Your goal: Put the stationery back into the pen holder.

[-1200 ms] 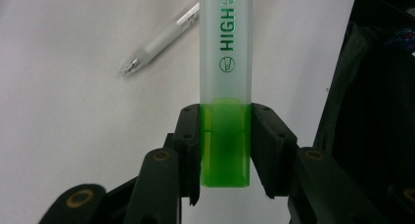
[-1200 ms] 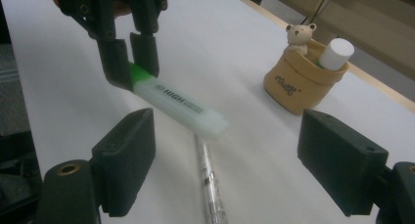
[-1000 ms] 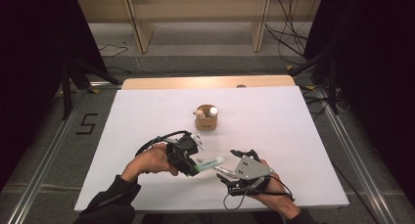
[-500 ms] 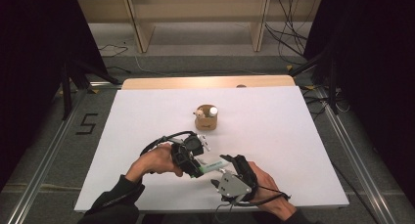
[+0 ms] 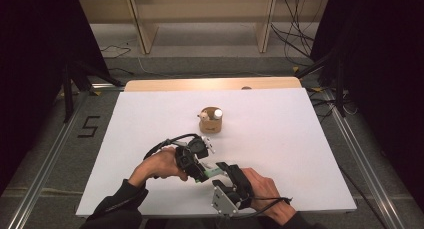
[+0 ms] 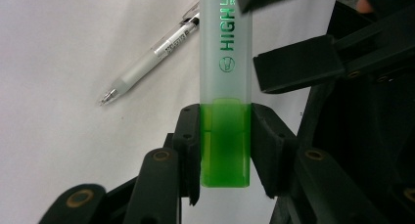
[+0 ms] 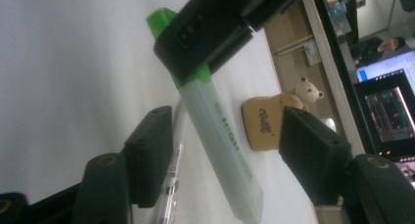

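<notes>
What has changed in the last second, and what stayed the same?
The right gripper moved in toward the highlighter, and its jaws have just been closing around the barrel without pressing it yet. The left gripper kept clamping the green cap. The pen and wooden holder stayed put.

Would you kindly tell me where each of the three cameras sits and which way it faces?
High view: above the near table edge, looking forward and down; both hands and forearms enter from below.
Left gripper view: rides the left gripper, looking along its jaws, clamped on the highlighter's green cap.
Right gripper view: rides the right gripper, jaws just closing around the highlighter's body, toward the bear pot.
Shared: the highlighter and pen.
</notes>
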Action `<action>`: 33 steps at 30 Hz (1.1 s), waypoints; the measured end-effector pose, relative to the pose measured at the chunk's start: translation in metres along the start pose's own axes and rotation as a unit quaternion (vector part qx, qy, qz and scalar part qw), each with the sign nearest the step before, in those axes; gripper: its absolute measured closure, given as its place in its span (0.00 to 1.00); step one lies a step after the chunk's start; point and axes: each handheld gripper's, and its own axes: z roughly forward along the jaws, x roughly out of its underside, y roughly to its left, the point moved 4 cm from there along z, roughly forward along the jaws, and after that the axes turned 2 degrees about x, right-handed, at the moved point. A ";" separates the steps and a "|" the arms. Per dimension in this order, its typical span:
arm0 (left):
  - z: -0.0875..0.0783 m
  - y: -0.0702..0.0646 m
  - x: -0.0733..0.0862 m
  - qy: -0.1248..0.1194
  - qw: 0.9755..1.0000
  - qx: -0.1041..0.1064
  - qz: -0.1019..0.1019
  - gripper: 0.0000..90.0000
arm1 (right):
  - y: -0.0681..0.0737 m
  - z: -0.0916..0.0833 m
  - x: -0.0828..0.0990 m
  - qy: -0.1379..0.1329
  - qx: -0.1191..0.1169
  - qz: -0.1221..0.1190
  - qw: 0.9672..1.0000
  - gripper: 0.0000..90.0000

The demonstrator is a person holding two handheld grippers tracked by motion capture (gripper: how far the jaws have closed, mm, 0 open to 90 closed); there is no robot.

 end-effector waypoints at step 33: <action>-0.003 -0.002 -0.001 -0.002 1.000 0.009 -0.019 0.73 | 0.017 0.018 -0.005 0.017 0.043 -0.118 0.992 0.81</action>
